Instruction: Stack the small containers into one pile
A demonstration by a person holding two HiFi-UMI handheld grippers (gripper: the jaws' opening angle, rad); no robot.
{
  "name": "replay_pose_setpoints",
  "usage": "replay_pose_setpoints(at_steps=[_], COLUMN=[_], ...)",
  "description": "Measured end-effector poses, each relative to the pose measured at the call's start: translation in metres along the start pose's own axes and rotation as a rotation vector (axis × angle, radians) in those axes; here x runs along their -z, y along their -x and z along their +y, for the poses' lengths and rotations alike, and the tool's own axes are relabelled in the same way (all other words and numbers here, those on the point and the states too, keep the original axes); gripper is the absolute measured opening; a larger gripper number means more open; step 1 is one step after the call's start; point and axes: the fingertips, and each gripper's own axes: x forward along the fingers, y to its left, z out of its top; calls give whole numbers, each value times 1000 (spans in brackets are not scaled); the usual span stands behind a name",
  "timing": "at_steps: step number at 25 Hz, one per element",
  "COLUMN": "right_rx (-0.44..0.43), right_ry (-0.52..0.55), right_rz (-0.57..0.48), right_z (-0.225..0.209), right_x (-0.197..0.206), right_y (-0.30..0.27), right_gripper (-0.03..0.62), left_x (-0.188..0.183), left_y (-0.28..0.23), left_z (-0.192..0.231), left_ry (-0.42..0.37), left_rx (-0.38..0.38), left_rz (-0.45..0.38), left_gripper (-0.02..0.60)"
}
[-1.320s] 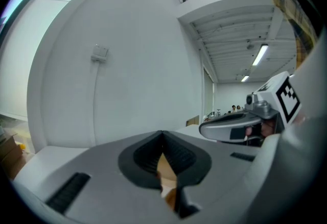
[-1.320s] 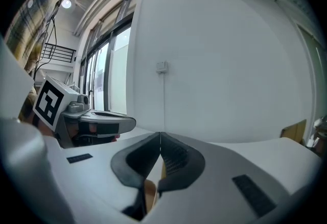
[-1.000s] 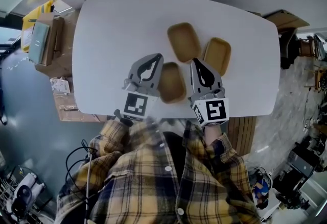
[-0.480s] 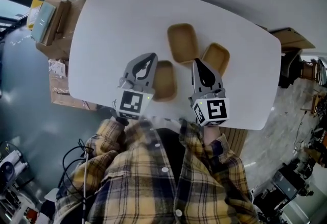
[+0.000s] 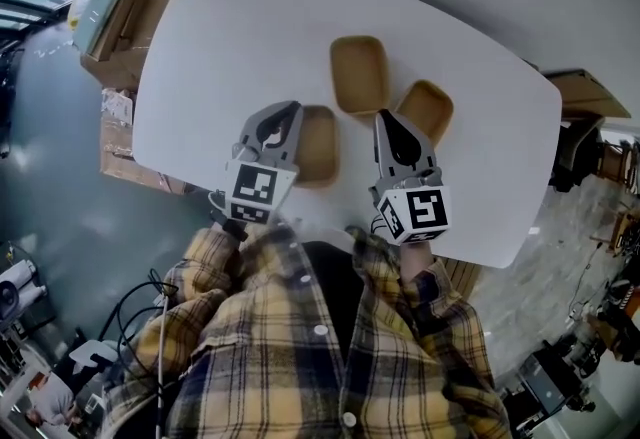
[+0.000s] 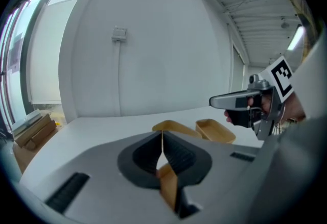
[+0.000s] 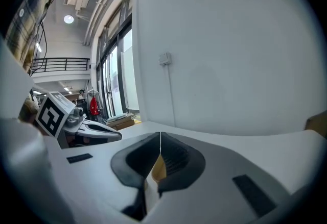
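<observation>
hovering over three loose containers, no pile begun
left gripper (image 5: 287,113) and right gripper (image 5: 385,120) are both clenched shut over the white table (image 5: 230,37); one shallow tan pulp container (image 5: 318,149) lies between them, a second tan container (image 5: 360,75) and third tan container (image 5: 427,110) just beyond, so all stacking remains.

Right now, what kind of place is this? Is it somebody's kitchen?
Probably not: it looks like a workshop or lab. A bare white table stands by cardboard boxes, cables trail over the floor, and tall windows and an upstairs railing show behind.
</observation>
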Motion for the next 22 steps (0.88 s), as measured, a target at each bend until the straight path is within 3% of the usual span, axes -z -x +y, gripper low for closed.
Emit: replay_pose_setpoints(at_steps=[9, 11, 14, 22], right_rx=[-52, -49, -44, -41], right_ry=[-56, -56, -61, -76], right_rz=[-21, -22, -23, -12], right_z=[2, 1, 1, 5], right_x=[5, 6, 8, 17], right_y=[4, 6, 8, 15], right_gripper=[17, 15, 17, 15], left_x=[21, 31, 45, 80], left_y=[-1, -2, -5, -5], left_z=[10, 9, 10, 7], left_ry=[31, 50, 104, 152], left_rx=[-45, -38, -29, -10], left_rz=[84, 118, 159, 279], left_gripper=[25, 142, 165, 215])
